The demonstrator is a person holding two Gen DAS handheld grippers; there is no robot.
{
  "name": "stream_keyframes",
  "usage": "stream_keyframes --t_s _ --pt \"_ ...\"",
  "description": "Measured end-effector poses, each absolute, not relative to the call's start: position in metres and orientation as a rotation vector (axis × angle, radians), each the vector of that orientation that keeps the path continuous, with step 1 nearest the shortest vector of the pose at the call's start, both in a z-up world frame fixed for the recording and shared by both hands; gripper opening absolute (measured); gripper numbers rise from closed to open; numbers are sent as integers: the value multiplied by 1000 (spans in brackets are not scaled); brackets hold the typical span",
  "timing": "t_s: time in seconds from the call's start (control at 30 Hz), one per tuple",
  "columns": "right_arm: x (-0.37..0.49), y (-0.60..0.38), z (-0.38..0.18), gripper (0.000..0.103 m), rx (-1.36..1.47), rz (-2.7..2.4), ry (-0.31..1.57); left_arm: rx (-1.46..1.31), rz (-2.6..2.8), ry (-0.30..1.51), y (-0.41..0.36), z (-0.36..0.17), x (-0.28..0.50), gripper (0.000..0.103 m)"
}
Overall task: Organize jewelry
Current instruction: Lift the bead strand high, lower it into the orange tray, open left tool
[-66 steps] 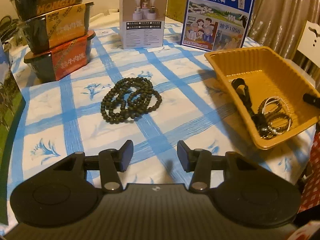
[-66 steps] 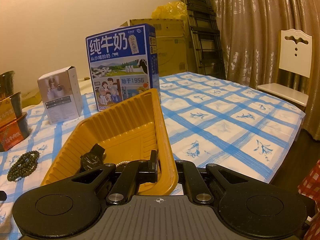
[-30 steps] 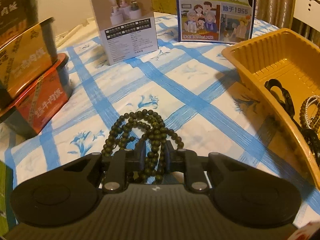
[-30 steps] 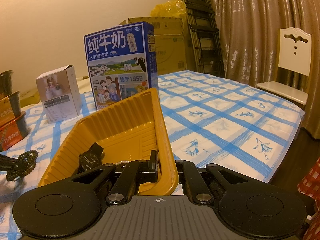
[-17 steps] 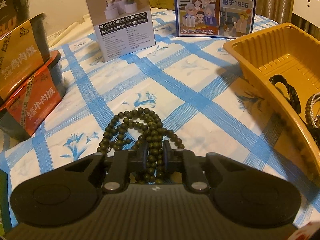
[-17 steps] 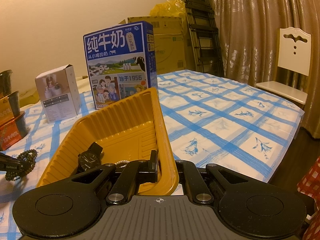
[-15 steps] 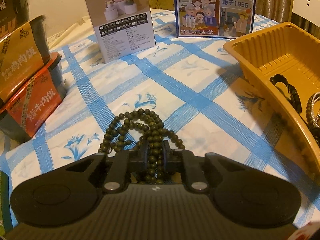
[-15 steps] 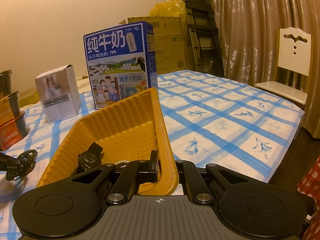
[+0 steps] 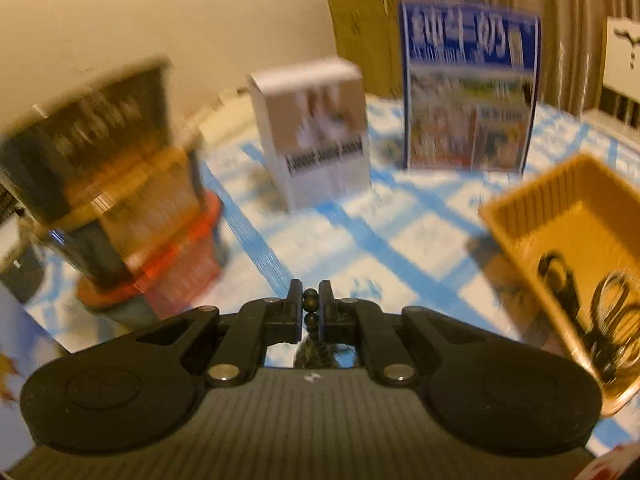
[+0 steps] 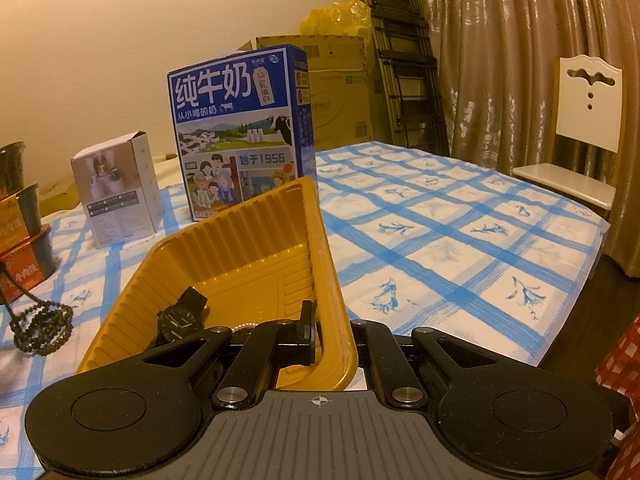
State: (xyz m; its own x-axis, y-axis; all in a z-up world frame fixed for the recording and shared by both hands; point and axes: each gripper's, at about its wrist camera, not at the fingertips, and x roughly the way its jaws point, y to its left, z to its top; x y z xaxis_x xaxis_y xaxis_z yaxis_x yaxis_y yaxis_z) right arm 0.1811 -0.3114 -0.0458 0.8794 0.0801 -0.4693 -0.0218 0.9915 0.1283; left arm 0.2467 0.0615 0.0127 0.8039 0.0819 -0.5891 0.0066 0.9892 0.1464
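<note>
The yellow tray [image 10: 256, 256], its rim clamped by the right gripper [image 10: 326, 334], held a black watch [image 10: 180, 322]. The left gripper [image 9: 311, 308] pinched the bead necklace [image 10: 42, 330], dangling beside stacked food tubs [image 9: 120, 208].

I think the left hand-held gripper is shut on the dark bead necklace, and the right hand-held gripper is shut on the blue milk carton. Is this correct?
Not quite. The right hand-held gripper is shut on the wall of the yellow tray, not on the blue milk carton, which stands behind the tray; the right wrist view shows it. The left hand-held gripper is indeed shut on the dark bead necklace.
</note>
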Motion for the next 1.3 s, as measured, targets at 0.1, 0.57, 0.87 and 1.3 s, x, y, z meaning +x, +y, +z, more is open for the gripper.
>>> stream_keyframes --t_s 0.1,0.57,0.87,1.3 --pt "182 -312 -45 6 116 56 490 134 45 566 65 52 234 6" --pt "184 -309 -44 6 115 57 489 60 -38 360 46 194 201 6" --pt "185 -308 -43 6 119 58 490 84 -97 251 16 260 184 6" --pt "186 -308 -42 6 119 58 491 40 -291 152 -45 307 178 6"
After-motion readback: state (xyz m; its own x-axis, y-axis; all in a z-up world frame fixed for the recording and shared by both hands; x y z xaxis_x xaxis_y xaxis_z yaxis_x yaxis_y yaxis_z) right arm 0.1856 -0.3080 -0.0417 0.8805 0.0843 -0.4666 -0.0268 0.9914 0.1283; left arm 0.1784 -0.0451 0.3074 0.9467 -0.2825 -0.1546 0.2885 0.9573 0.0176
